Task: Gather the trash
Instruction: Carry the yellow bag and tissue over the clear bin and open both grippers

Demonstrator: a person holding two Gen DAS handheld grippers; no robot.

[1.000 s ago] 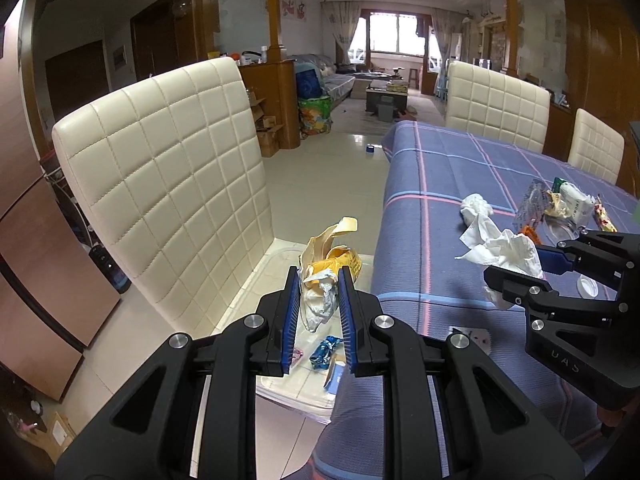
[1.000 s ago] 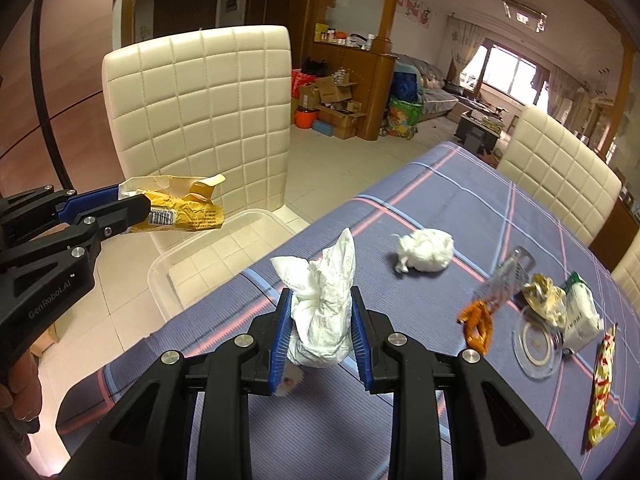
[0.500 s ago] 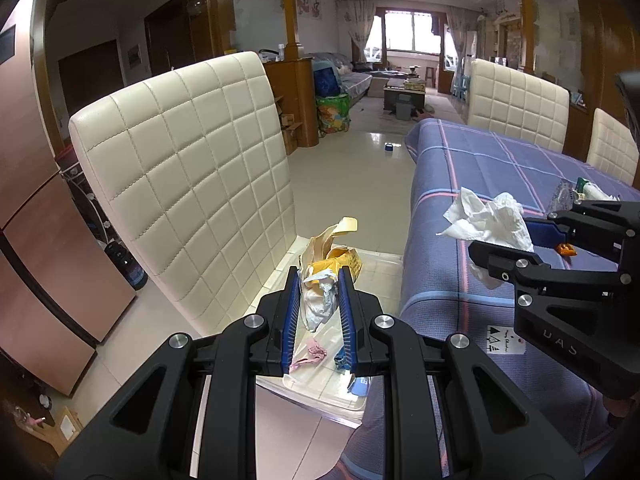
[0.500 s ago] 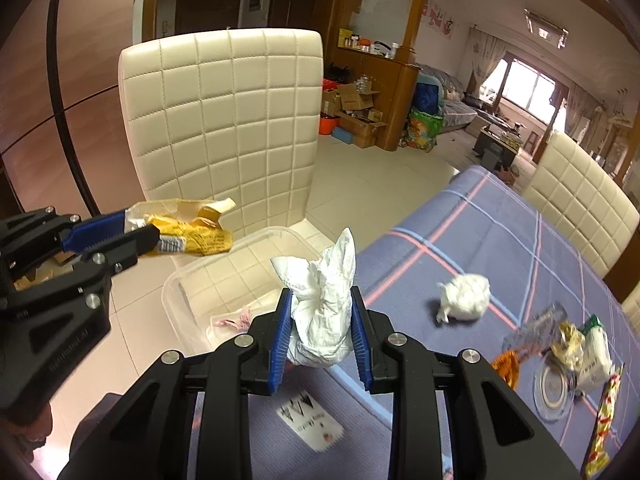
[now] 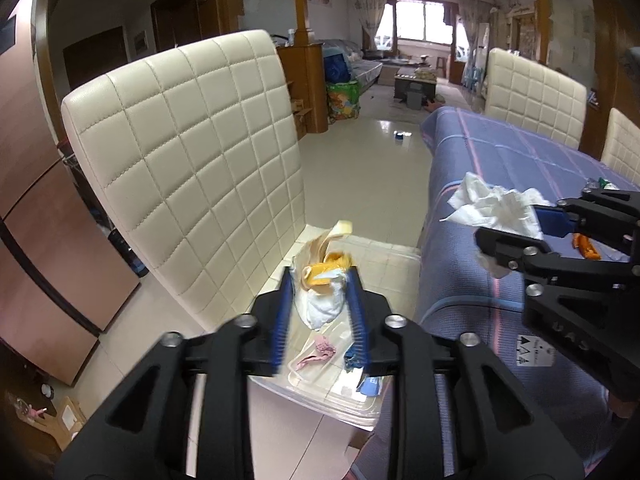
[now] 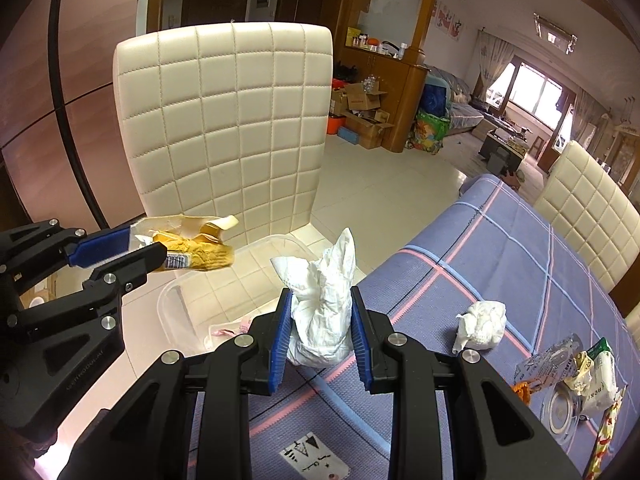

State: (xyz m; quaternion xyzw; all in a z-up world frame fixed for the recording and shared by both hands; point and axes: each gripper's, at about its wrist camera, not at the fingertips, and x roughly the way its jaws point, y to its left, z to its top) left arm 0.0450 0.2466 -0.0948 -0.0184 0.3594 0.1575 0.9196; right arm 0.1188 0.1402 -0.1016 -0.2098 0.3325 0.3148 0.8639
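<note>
My left gripper [image 5: 320, 316] holds a crumpled yellow and white wrapper [image 5: 322, 288] above a clear plastic bin [image 5: 340, 396] on the floor beside the chair. Its jaws look slightly wider than before, with the wrapper still between them. It also shows in the right wrist view [image 6: 120, 248] with the wrapper [image 6: 196, 248]. My right gripper [image 6: 320, 320] is shut on a white crumpled tissue [image 6: 324, 308] over the table's left edge; the tissue also shows in the left wrist view [image 5: 496, 208].
A cream quilted chair [image 5: 192, 168] stands left of the bin. The blue plaid table [image 6: 500, 260] carries another tissue ball [image 6: 480, 324] and several wrappers and a clear lid [image 6: 568, 380] at right. The bin holds small scraps [image 5: 320, 350].
Both grippers moved left off the table toward the bin. The left jaws have widened around the wrapper. The right gripper still grips the tissue.
</note>
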